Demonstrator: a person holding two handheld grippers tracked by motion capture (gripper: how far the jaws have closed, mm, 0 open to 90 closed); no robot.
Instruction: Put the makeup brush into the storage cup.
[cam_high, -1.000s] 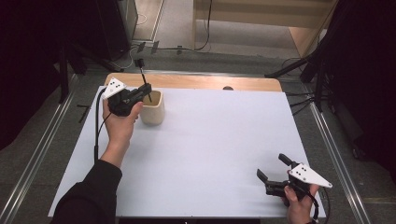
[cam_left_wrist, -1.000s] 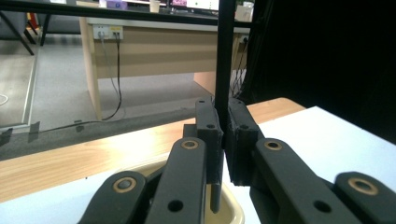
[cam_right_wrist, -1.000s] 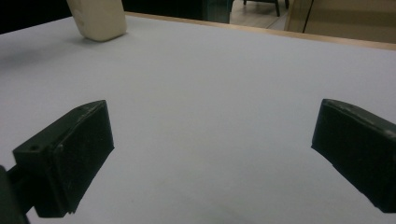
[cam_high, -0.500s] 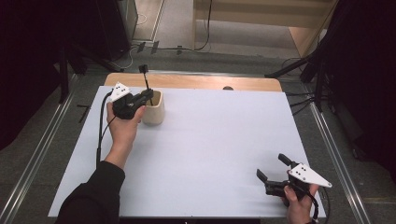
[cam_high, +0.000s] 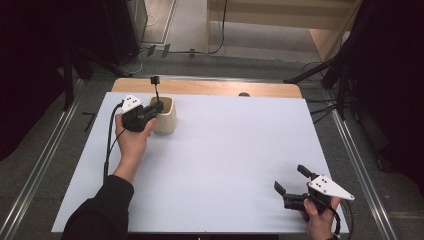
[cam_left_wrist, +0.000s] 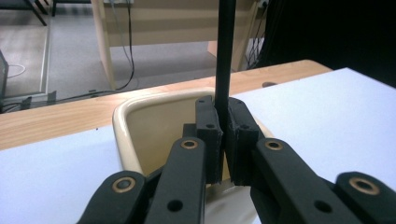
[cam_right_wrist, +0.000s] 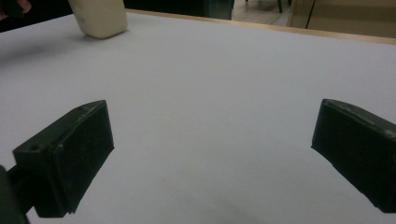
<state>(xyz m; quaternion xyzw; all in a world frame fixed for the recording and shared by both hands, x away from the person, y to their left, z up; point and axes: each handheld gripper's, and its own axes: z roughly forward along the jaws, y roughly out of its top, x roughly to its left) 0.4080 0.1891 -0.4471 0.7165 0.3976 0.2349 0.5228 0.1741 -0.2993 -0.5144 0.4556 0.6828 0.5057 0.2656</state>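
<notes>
At the near right corner of the white tabletop (cam_high: 225, 165) the right gripper (cam_high: 294, 186) rests low in the person's right hand (cam_high: 316, 224), its jaws spread wide with nothing between them; in the right gripper view they frame bare white surface, with the beige cup (cam_right_wrist: 99, 17) far off at the upper left. The white sheet covers nearly the whole table, leaving a strip of wooden edge (cam_high: 220, 88) along the far side. Farther in, on the left, a dark sleeve (cam_high: 100, 212) leads up to the left hand (cam_high: 132, 140), which holds the left gripper (cam_high: 156, 106) at the near rim of the cup (cam_high: 165, 116), a cream container with rounded corners standing upright on the sheet near the far left corner. This gripper's jaws are clamped on a thin black rod (cam_left_wrist: 225, 56) that stands upright through them and rises above the cup's opening, ending in a small dark block at its top in the high view. In the left gripper view the cup's pale interior (cam_left_wrist: 159, 135) sits just behind the jaws; what lies at its bottom is hidden. Beyond the table are grey floor (cam_high: 190, 30), metal rails (cam_high: 55, 145) at both sides, cables (cam_high: 220, 35), dark stands and a light wooden cabinet (cam_high: 280, 15).
</notes>
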